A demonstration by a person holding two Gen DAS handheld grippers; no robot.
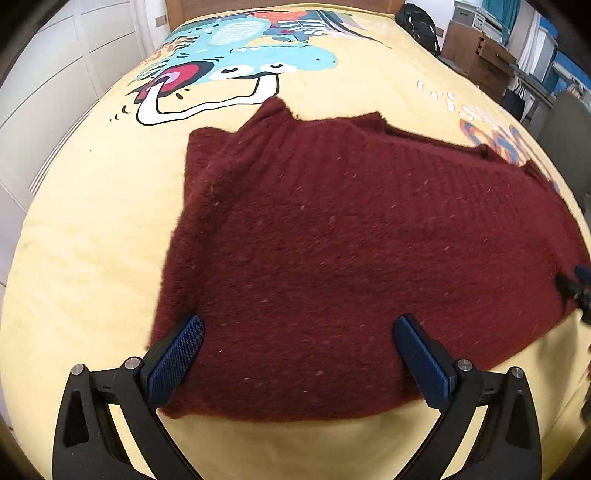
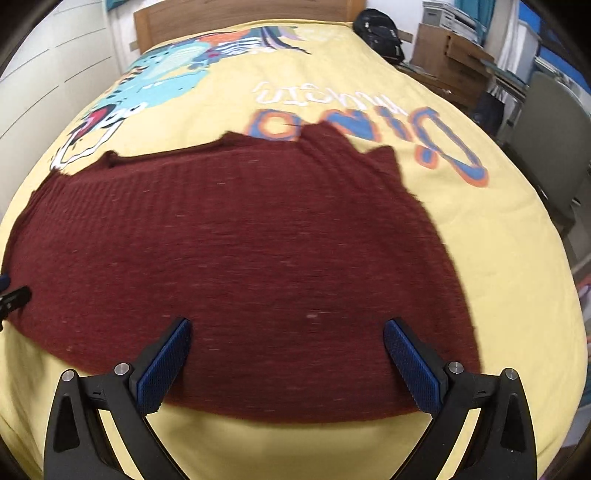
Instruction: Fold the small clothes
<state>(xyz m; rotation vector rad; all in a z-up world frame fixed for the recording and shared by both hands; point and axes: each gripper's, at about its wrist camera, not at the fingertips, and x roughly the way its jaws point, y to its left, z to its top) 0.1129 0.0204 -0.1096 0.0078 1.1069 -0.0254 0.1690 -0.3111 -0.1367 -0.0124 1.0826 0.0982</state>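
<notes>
A dark red knitted sweater (image 1: 332, 258) lies spread flat on a yellow printed bedspread (image 1: 92, 240); it also fills the right wrist view (image 2: 240, 258). My left gripper (image 1: 299, 332) is open, its blue pads (image 1: 177, 358) over the sweater's near left hem. My right gripper (image 2: 288, 332) is open, its pads (image 2: 413, 365) over the near right hem. Neither holds any cloth. The tip of the right gripper shows at the left wrist view's right edge (image 1: 576, 291); the left gripper's tip shows at the right wrist view's left edge (image 2: 11, 299).
The bed has a wooden headboard (image 2: 236, 14) at the far end. White cupboards (image 1: 44, 92) stand to the left. A black bag (image 2: 380, 33), cardboard boxes (image 2: 450, 55) and a grey chair (image 2: 554, 129) stand to the right.
</notes>
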